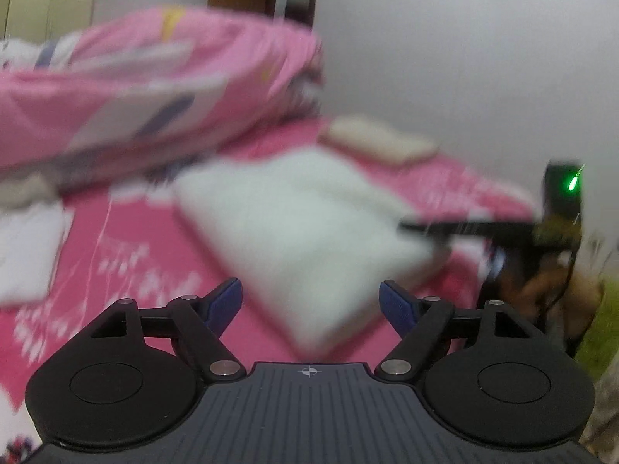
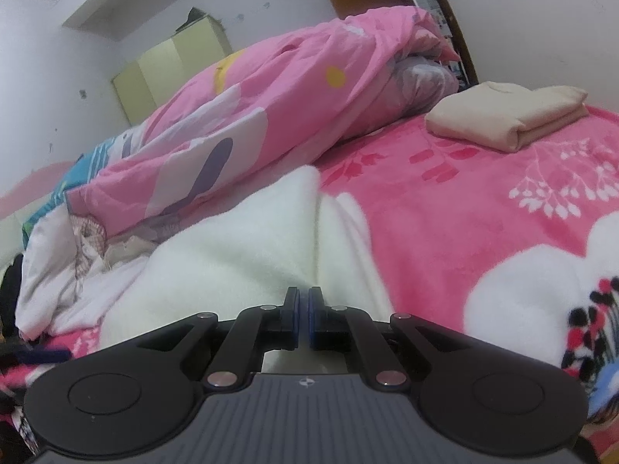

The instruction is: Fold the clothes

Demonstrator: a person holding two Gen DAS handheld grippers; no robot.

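On the pink bed blanket (image 2: 445, 212), in the lower middle of the right wrist view, a white fleece garment (image 2: 232, 247) is spread, and its near edge is reached by the right gripper (image 2: 304, 309). The two blue-padded fingers of this gripper are brought together until only a thin slit is left between them; white cloth is seen directly behind and under the tips, but it cannot be told whether a fold of it is pinched.

At the bottom centre of the left wrist view, the left gripper (image 1: 310, 301) is seen with its fingers set wide apart, and nothing is held between them. Past the fingers, in the middle of that blurred frame, the same white garment (image 1: 301, 232) is seen as a thick folded shape lying on the blanket (image 1: 116, 270). The right gripper (image 1: 483, 228) is seen at the right edge of this frame as a dark bar that reaches to the garment's right side.

A beige folded garment (image 2: 506, 116) is laid in the upper right of the right wrist view, well apart from the white one; it appears also in the left wrist view (image 1: 379, 139), above the centre. A pink quilt (image 2: 271, 108) is heaped along the upper left of both frames, just beside the white garment.

No container is shown; all clothes are laid directly on the blanket.
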